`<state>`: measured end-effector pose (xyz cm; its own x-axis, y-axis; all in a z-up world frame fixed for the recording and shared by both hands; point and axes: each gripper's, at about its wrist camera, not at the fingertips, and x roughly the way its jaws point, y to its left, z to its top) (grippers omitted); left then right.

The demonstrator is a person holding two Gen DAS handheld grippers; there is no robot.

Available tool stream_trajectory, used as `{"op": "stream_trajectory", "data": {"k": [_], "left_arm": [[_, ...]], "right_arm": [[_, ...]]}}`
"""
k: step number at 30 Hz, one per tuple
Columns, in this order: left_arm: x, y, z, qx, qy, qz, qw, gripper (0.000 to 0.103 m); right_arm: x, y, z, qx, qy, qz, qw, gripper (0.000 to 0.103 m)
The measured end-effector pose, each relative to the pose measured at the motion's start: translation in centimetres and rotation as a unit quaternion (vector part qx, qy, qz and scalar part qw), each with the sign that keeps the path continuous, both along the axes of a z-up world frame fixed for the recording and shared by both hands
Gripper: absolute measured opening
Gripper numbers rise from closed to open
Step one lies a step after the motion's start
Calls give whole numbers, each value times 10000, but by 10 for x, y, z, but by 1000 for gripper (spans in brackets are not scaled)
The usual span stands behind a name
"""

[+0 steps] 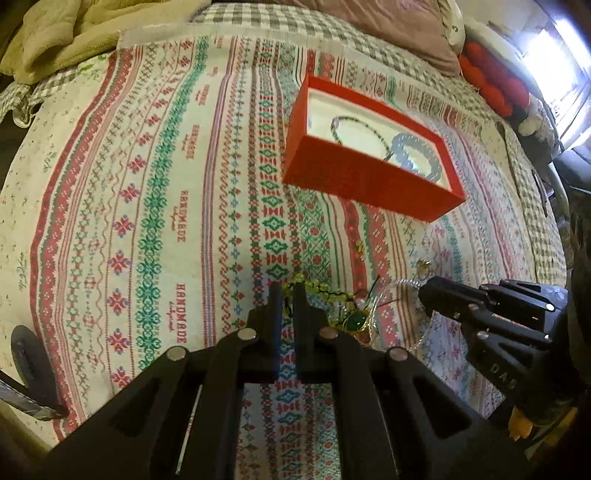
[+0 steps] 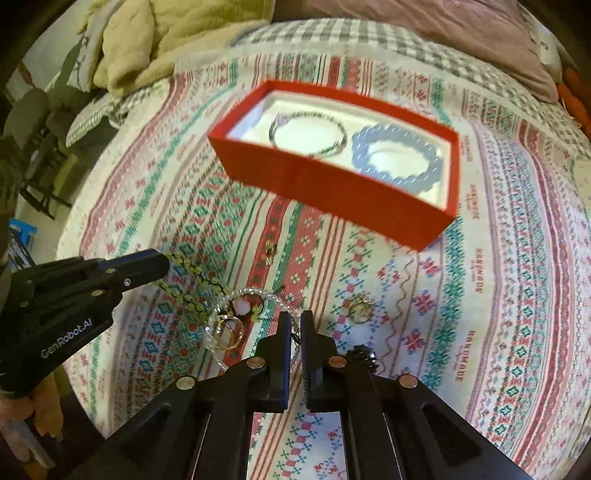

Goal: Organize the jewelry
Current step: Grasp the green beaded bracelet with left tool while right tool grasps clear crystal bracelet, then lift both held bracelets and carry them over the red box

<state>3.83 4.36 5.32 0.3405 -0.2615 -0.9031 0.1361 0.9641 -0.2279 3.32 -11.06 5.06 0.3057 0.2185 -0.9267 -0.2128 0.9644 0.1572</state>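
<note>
Left gripper point(image 1: 290, 295): jaws narrow, pinched on the yellow-green beaded bracelet point(image 1: 314, 290) at its near-left end, low over the cloth.
Right gripper point(image 2: 295, 325): jaws narrow, closed on a thin clear-bead chain point(image 2: 255, 293) that runs between the fingers; whether it bears weight I cannot tell.
Red box point(image 2: 332, 184): open, lidless, white-lined, on the cloth beyond both grippers.
In the box: a thin dark beaded bracelet point(image 2: 308, 133) on the left, touching a pale blue chunky bead bracelet point(image 2: 397, 158) on the right.
Loose pile: gold rings point(image 2: 229, 330) and a pink bead point(image 2: 242, 306) tangled with the chain and the yellow-green strand between the grippers.
Other pieces: a gold ring point(image 2: 360, 308) right of the right gripper, a small gold earring point(image 2: 270, 251) nearer the box, a dark ornament point(image 2: 364, 356) by the right finger.
Surface: patterned woven cloth point(image 1: 166, 203) over a checked bedcover point(image 1: 258, 18).
</note>
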Motion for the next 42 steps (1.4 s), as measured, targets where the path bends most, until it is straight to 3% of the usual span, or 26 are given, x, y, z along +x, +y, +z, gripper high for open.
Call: {"op": "stream_trajectory", "data": {"k": [10,14,18,23,26,28,29,35,36,37,38,42], "left_arm": [[-6,-2,22,-77,-258,30,9996,6],[-8,-2,26,-10,-333,-18,9994,6],[-8,-2,19,148,-252,-38,9996,6],[-9,5,10,214,-116,48,9997,6],[-9,7,5,224,-55,60,9997,6],[-9,7,2,213,-6,64,9998,6],[-8,6,0,204,21,61,9998,6],[-8,2,-9,247,131,20,9996,6],[-8,2,-10,252,150,21,9996,6],[-8,2,-11,254,169,25,9995,6],[-8,3,-12,239,185,32,9995,6],[-7,6,-8,186,145,66,9997,6]], "right_arm": [[-9,-9,30,274,-272,-14,9993,4],[-9,-7,24,324,-94,81,9994,6],[-5,-3,4,184,273,129,9994,17],[5,-2,-10,-54,416,119,9990,20],[11,3,-19,-189,460,152,9986,30],[12,9,-21,-288,433,221,9984,46],[12,12,-22,-349,387,259,9983,46],[19,30,-41,-821,221,490,9952,42],[19,32,-42,-845,131,525,9950,36],[19,34,-41,-826,71,579,9949,18],[20,36,-40,-777,78,610,9951,8],[19,34,-34,-571,81,602,9965,5]]}}
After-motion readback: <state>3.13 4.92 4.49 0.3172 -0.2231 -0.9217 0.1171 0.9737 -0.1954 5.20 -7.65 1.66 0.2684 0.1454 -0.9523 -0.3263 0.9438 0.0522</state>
